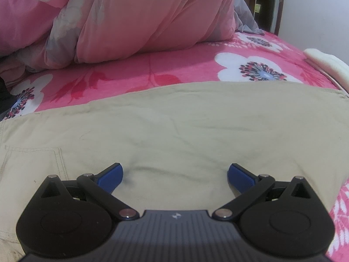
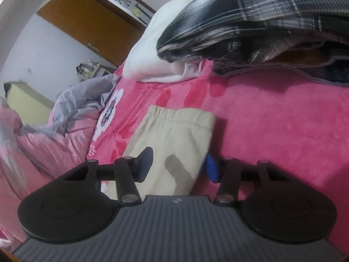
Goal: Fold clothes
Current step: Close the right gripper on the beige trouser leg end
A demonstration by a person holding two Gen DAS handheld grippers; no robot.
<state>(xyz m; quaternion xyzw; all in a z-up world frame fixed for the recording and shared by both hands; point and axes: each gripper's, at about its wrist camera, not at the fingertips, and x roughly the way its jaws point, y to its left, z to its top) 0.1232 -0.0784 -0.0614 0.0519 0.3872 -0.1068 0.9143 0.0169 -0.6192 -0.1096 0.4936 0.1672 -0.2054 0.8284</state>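
From the left wrist, the beige trousers (image 1: 174, 126) lie spread flat across the bed (image 1: 135, 74), filling the view from nine to three o'clock, a stitched pocket (image 1: 32, 166) at eight o'clock; laid out smooth like this they look ready for a fold. The left gripper (image 1: 174, 175) sits low over the cloth, angled downward, its jaws released and wide apart with only bare fabric between the blue pads (image 1: 111, 174), seemingly pinning or waiting near the middle. A pink quilt (image 1: 130, 21) is heaped at twelve o'clock, clear of the work. From the right wrist, the view is rolled sideways; a trouser leg runs away toward twelve o'clock, ending in a gathered cuff (image 2: 181, 115) on the pink bed. The right gripper (image 2: 178, 168) straddles that leg, one pad at nine o'clock over the cloth, the other at three o'clock by its edge; the jaws are partly drawn in, but I cannot tell whether they yet pinch it. Plaid clothing (image 2: 250, 17) and a white garment (image 2: 152, 54) lie at one o'clock.
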